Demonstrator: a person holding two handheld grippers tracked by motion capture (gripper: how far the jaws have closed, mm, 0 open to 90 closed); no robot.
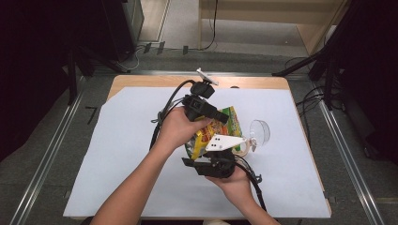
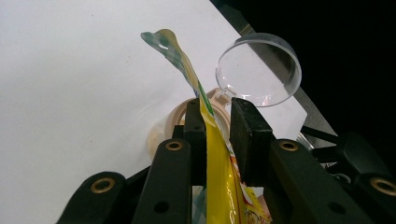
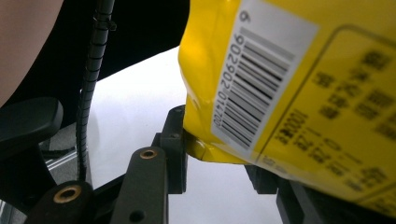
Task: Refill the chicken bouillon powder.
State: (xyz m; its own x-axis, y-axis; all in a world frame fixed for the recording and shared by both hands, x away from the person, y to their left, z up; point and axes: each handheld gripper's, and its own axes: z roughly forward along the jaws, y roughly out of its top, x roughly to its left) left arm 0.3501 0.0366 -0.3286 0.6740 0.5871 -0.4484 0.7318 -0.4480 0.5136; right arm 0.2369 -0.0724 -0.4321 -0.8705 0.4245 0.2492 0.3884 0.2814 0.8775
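Observation:
A yellow snack bag [image 1: 226,123] with green trim is held up off the white sheet between my two grippers. In the left gripper view the bag's thin sealed edge [image 2: 219,177] runs up between the jaws. My left gripper [image 2: 217,116] is shut on it, gripping from the far side [image 1: 217,114]. My right gripper [image 1: 211,151] comes from the near side. In the right gripper view the bag's barcode side [image 3: 289,93] fills the gap, its lower corner pressed against one pad. My right gripper [image 3: 219,154] is shut on it, and its other pad is mostly hidden behind the bag.
A clear round plastic lid [image 1: 259,131] [image 2: 259,70] lies on the sheet just right of the bag. A beige ring [image 1: 242,149] [image 2: 163,130] sits under the bag. The white sheet [image 1: 117,154] covers the wooden table, and cables trail from both grippers.

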